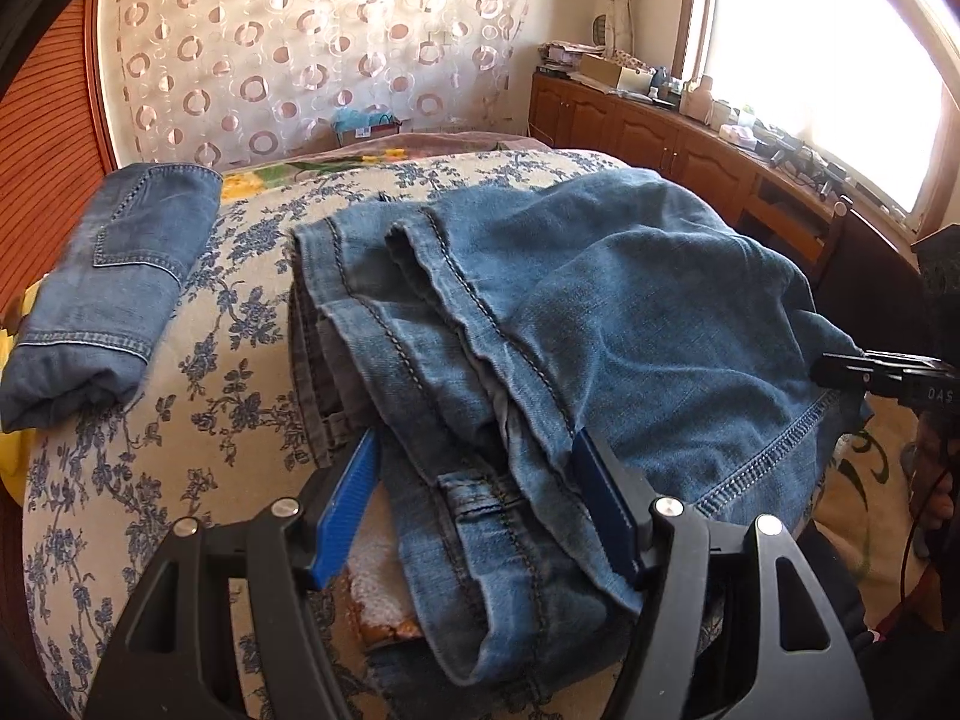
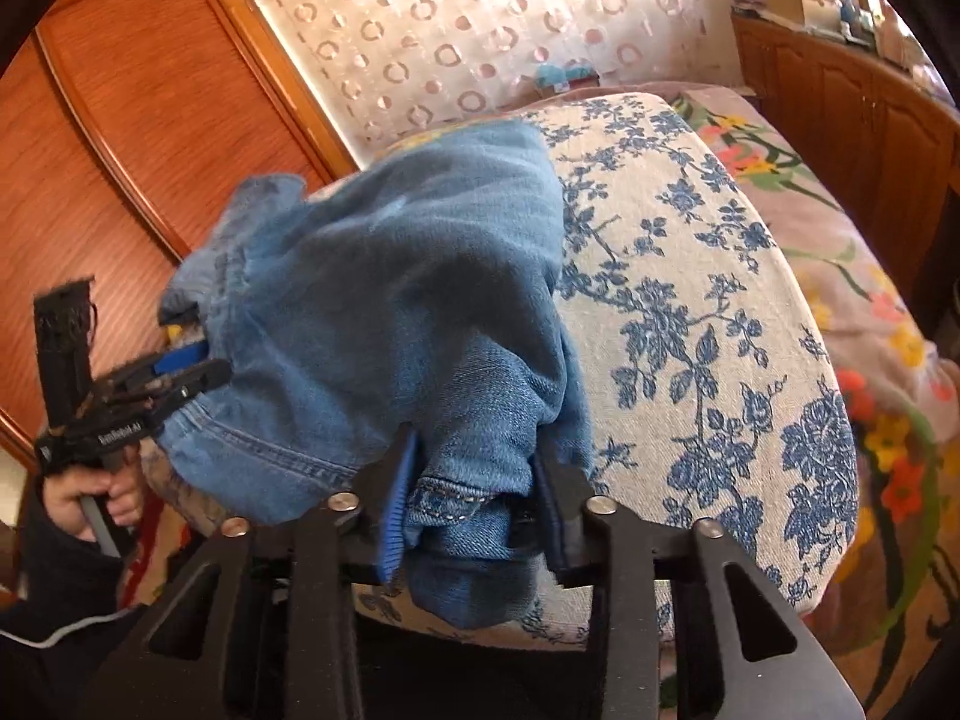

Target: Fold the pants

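Blue jeans [image 1: 600, 300] lie in a loose, thick bundle on the bed's blue-flowered cover [image 1: 228, 330]. My left gripper [image 1: 474, 438] straddles the waistband end. Its left blue pad stands clear of the denim with a gap showing, so it is open. In the right wrist view the jeans [image 2: 408, 276] bulge up between both grippers. My right gripper [image 2: 477, 444] is shut on a bunched fold near the bed's edge, which fills the space between its pads. That same right gripper [image 1: 834, 369] shows at the stitched edge on the far right. The left gripper [image 2: 198, 366] sits at the bundle's left side.
A second pair of jeans [image 1: 108, 276] lies folded at the bed's left. A wooden cabinet [image 1: 660, 132] with clutter runs under the window. A wooden wardrobe [image 2: 150, 120] stands to the left. A hand [image 2: 90, 498] holds the left gripper's handle. A flowered blanket [image 2: 870, 300] lies beyond the cover.
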Demonstrator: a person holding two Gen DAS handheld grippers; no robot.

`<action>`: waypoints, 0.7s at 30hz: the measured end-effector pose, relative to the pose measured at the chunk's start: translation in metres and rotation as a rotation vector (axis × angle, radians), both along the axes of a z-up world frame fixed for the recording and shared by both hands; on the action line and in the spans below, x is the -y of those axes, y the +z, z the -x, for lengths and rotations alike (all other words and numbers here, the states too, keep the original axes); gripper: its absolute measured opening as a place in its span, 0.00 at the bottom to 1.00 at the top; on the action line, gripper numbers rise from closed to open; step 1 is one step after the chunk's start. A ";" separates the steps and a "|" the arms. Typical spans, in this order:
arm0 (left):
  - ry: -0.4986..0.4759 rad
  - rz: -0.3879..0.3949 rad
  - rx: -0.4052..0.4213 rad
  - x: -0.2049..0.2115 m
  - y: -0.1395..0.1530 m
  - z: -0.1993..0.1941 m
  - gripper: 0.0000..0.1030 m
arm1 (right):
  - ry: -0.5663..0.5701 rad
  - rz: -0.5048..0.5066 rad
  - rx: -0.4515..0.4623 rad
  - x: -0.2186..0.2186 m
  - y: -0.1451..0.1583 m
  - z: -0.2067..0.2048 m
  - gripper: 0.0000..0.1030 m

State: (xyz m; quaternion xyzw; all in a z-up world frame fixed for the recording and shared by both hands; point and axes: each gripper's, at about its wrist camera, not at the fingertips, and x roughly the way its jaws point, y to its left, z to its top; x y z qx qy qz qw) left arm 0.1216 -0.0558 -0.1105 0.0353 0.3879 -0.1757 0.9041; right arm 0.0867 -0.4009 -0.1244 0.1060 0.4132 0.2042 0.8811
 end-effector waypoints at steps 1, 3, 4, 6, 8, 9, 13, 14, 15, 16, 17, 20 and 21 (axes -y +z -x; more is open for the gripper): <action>0.003 0.002 0.005 -0.002 0.002 0.001 0.65 | 0.002 -0.006 0.004 0.000 0.002 0.000 0.25; 0.016 0.004 0.021 -0.010 0.008 0.006 0.65 | 0.000 -0.002 0.032 -0.002 0.011 0.001 0.20; 0.022 0.006 0.027 -0.013 0.010 0.007 0.65 | -0.005 -0.001 0.050 -0.004 0.017 0.002 0.19; 0.037 0.013 0.040 -0.022 0.015 0.011 0.65 | -0.014 0.005 0.082 -0.008 0.028 0.003 0.18; 0.054 0.018 0.056 -0.031 0.020 0.015 0.65 | -0.021 0.017 0.118 -0.015 0.040 0.003 0.17; 0.062 0.019 0.062 -0.034 0.022 0.016 0.65 | -0.022 0.024 0.138 -0.020 0.047 0.003 0.17; 0.095 0.030 0.080 -0.051 0.028 0.022 0.65 | 0.002 0.041 0.201 -0.045 0.072 -0.003 0.16; 0.106 0.034 0.086 -0.057 0.030 0.024 0.65 | 0.013 0.042 0.215 -0.053 0.078 -0.005 0.15; 0.116 0.037 0.089 -0.062 0.031 0.025 0.65 | 0.032 0.047 0.232 -0.064 0.084 -0.007 0.15; 0.124 0.041 0.091 -0.067 0.032 0.026 0.65 | 0.051 0.057 0.247 -0.075 0.088 -0.008 0.15; 0.136 0.047 0.095 -0.073 0.032 0.027 0.65 | 0.064 0.063 0.257 -0.083 0.090 -0.009 0.14; 0.163 0.055 0.100 -0.085 0.034 0.029 0.65 | 0.134 0.064 0.282 -0.119 0.097 -0.013 0.14; 0.175 0.060 0.101 -0.091 0.034 0.030 0.65 | 0.154 0.064 0.287 -0.129 0.097 -0.013 0.14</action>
